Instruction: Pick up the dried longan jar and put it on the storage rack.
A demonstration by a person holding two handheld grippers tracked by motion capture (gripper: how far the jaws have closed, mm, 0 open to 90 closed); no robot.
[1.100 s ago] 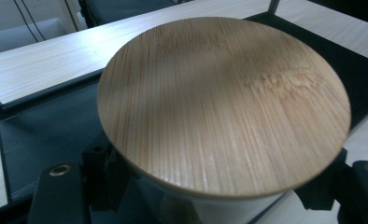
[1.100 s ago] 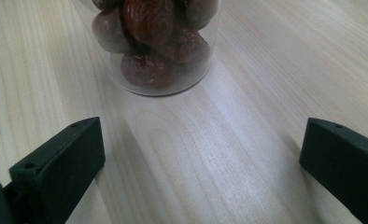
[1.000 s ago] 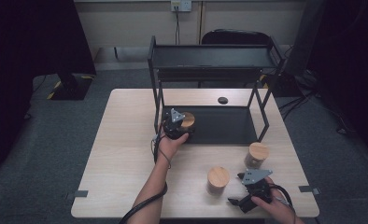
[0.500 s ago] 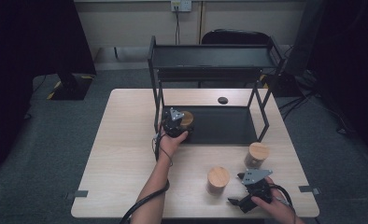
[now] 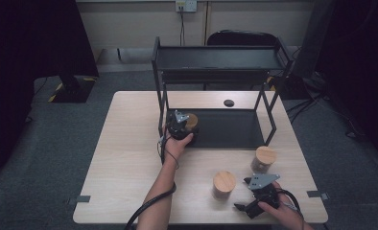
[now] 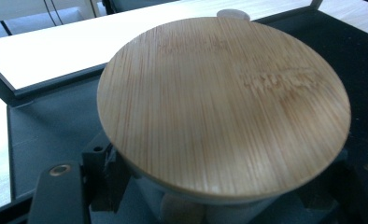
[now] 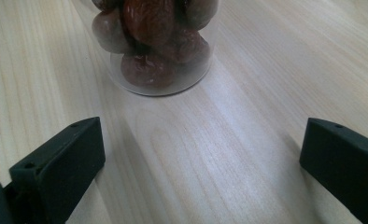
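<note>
A glass jar with a round bamboo lid (image 6: pixel 224 107) is held in my left gripper (image 5: pixel 179 125), whose jaws are shut on the jar's body below the lid. In the high view this jar (image 5: pixel 191 121) is at the front left corner of the black rack's lower tray (image 5: pixel 230 130); whether it rests on the tray I cannot tell. My right gripper (image 7: pixel 201 154) is open low over the wooden table, its jaws wide apart with nothing between them. Just beyond it stands a clear jar of brown fruits (image 7: pixel 156 46), untouched. In the high view the right gripper (image 5: pixel 260 184) is near the table's front right.
The black two-tier rack (image 5: pixel 220 60) stands at the back middle of the table (image 5: pixel 129 153). A second bamboo-lidded jar (image 5: pixel 224 184) stands left of my right gripper, and the fruit jar (image 5: pixel 264 159) is in front of the rack's right leg. A small dark disc (image 5: pixel 229 102) lies behind the rack.
</note>
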